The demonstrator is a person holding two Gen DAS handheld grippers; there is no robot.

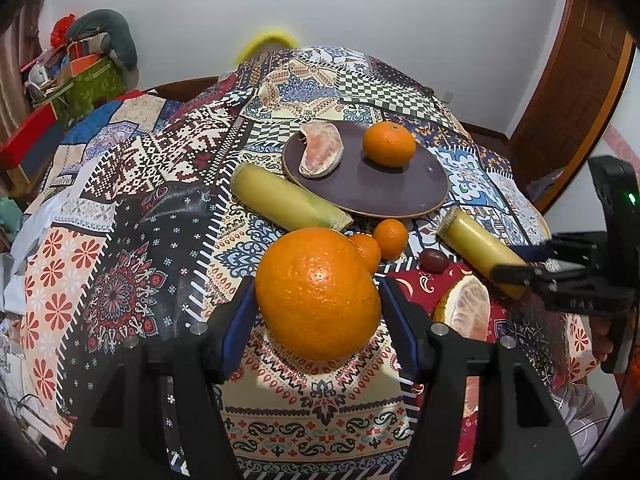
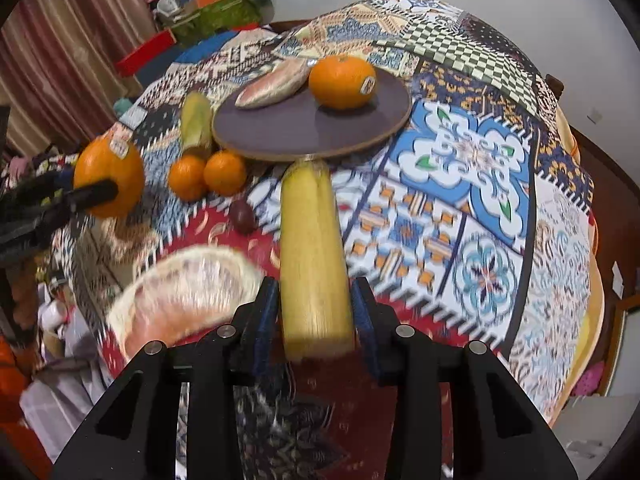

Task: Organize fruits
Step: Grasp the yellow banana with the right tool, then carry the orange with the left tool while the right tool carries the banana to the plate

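Note:
My left gripper (image 1: 318, 292) is shut on a large orange (image 1: 318, 294), its blue pads pressed to both sides. My right gripper (image 2: 316, 304) is shut on the near end of a yellow sugarcane piece (image 2: 312, 248), whose far end reaches the rim of the dark round plate (image 2: 288, 128). On the plate lie a peeled pomelo segment (image 1: 322, 152) and a medium orange (image 1: 389, 143). A second sugarcane piece (image 1: 284, 198) rests against the plate's left edge. Two small oranges (image 1: 391, 238), a dark red small fruit (image 1: 434, 260) and a pomelo half (image 1: 468, 308) lie on the cloth between the grippers.
A patterned patchwork cloth (image 1: 132, 208) covers the table. Boxes and bundled fabric (image 1: 88, 64) are piled at the back left by the wall. A wooden door (image 1: 576, 92) stands at the right.

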